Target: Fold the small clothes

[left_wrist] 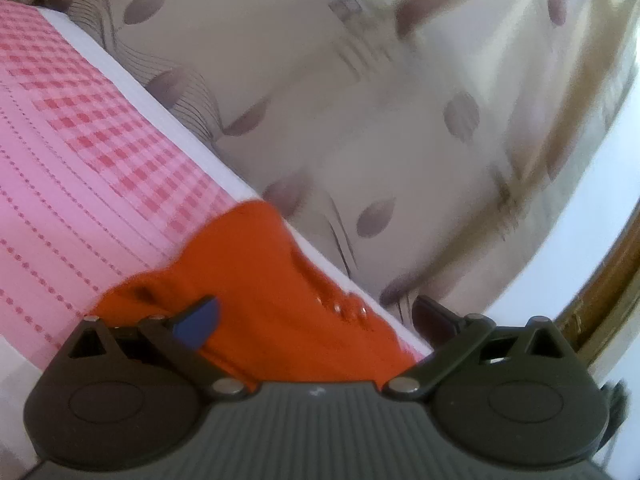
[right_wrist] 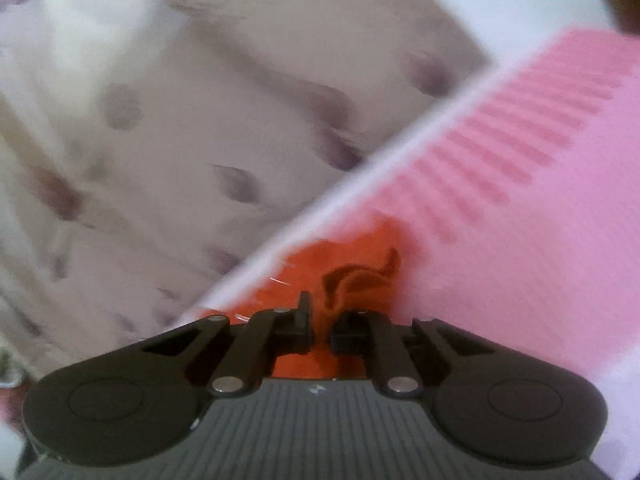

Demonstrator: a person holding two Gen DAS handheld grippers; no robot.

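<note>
An orange garment (left_wrist: pixel 276 280) lies on a pink checked cloth (left_wrist: pixel 80 152) at the surface's far edge. It has a row of small snaps (left_wrist: pixel 340 306). My left gripper (left_wrist: pixel 316 316) is open, its jaws wide apart over the garment. In the right wrist view the orange garment (right_wrist: pixel 348 260) is bunched between the jaws. My right gripper (right_wrist: pixel 320 328) is shut on a fold of it. The right view is blurred by motion.
A beige curtain with dark leaf shapes (left_wrist: pixel 360 128) hangs behind the surface; it also shows in the right wrist view (right_wrist: pixel 180 140). The white edge of the surface (left_wrist: pixel 192 136) runs diagonally. A wooden frame (left_wrist: pixel 608 280) stands at the right.
</note>
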